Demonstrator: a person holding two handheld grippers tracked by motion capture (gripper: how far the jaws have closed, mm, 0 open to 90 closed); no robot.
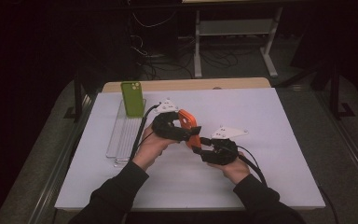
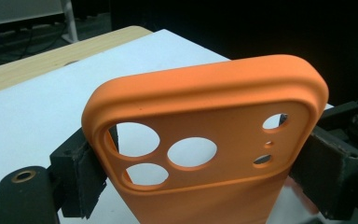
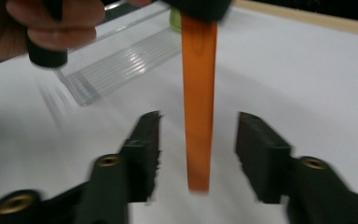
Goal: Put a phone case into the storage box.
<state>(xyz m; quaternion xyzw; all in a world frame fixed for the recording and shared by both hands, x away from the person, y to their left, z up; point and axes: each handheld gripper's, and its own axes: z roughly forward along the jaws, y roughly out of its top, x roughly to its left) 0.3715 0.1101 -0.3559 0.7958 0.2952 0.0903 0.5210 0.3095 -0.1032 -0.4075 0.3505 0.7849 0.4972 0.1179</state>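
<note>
An orange phone case (image 1: 189, 127) with round camera holes hangs above the middle of the white table. My left gripper (image 1: 185, 135) is shut on it. In the left gripper view both pads (image 2: 81, 175) press the sides of the orange case (image 2: 214, 107) near its camera end. My right gripper (image 1: 198, 148) stands just right of it, at the case's lower end. In the right gripper view the orange case (image 3: 198, 93) shows edge-on between the right gripper's (image 3: 198, 154) jaws, which stand open with a gap on each side of it.
A green phone case (image 1: 132, 98) stands upright at the far end of a clear ribbed rack (image 1: 123, 135) on the left of the white table (image 1: 270, 140). A wooden strip (image 1: 223, 84) runs along the far edge. Dark floor, cables and a stand lie beyond.
</note>
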